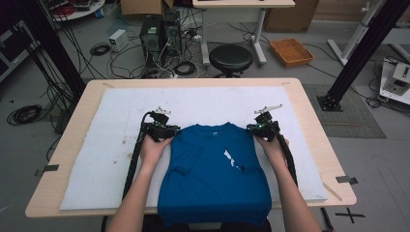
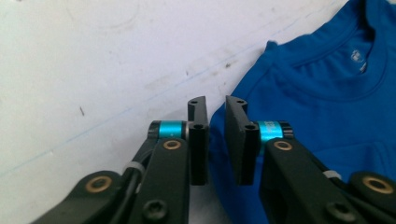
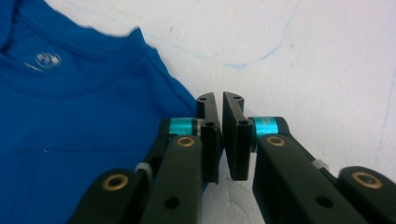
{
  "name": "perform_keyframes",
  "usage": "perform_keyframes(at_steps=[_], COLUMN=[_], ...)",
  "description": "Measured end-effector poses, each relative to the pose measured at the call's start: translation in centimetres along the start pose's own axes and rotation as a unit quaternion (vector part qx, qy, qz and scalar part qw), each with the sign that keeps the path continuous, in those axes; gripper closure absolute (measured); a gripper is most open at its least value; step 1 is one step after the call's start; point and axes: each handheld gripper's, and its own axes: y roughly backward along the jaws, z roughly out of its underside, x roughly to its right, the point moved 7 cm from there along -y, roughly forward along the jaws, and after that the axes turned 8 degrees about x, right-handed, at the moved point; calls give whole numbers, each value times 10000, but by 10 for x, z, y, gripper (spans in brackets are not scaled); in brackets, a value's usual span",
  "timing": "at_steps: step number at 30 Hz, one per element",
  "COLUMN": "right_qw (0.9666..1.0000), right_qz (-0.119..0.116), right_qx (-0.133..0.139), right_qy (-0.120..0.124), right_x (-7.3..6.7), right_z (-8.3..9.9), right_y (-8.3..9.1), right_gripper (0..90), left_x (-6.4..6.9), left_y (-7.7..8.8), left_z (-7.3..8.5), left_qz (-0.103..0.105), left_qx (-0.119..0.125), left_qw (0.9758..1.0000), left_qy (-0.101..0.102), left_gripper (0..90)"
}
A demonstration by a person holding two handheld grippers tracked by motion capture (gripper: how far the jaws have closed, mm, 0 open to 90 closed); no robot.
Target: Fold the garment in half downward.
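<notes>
A blue T-shirt (image 1: 212, 174) lies flat on the white mat (image 1: 111, 159), collar away from me and hem hanging over the table's front edge. A white mark (image 1: 232, 159) shows on its chest. My left gripper (image 1: 167, 128) is at the shirt's left shoulder. In the left gripper view the jaws of that gripper (image 2: 216, 105) stand narrowly apart, with the edge of the shirt (image 2: 317, 93) in the gap. My right gripper (image 1: 257, 128) is at the right shoulder. Its jaws (image 3: 218, 99) are all but together, showing a sliver of white mat, and the shirt (image 3: 70, 116) ends against the left jaw.
The mat covers most of the wooden table (image 1: 309, 125), with bare wood along its sides. On the floor behind the table are a black stool (image 1: 230, 58), computer towers (image 1: 159, 34), loose cables and an orange tray (image 1: 291, 51). Black frame posts rise at both sides.
</notes>
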Motion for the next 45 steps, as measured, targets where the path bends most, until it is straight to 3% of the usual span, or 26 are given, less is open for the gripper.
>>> perform_keyframes(at_steps=[5,8,11,16,19,21,26,29,41,45], right_qw=[9995,9995,9993,9990,9988,9987,9979,9978,9985,9975], right_qz=[-109,-252,-320,-392,-332,-245,-294,-273,-391,-416], right_qx=[278,167,103,-169,-228,-226,-181,-128,385,553], right_qy=[83,106,181,133,271,387,542,583,79,130], right_x=[-6,-13,-19,-19,-21,-21,-26,-28,-24,-28], right_z=[-16,-23,-26,-17,-16,-16,-17,-18,-33,-39], right_y=[-1,-9,-16,-27,-30,-30,-31,-30,-11,2], right_gripper=[682,623,619,621,640,703,855,878,884,887], left_x=[8,11,14,17,16,16,20,20,19,25], left_y=[-9,-17,-22,-26,-27,-27,-28,-28,-10,1], left_z=[-13,-17,-15,-11,-11,-11,-10,-11,-30,-38], left_qz=[119,225,319,381,318,236,178,166,135,162], left_qx=[-75,-207,-293,-416,-423,-402,-362,-370,67,217], left_qw=[9998,9992,9985,9977,9975,9978,9974,9971,9982,9973], left_qy=[-158,-260,-326,-375,-465,-475,-601,-636,-572,-678], left_gripper=[687,657,641,626,677,728,855,874,882,882])
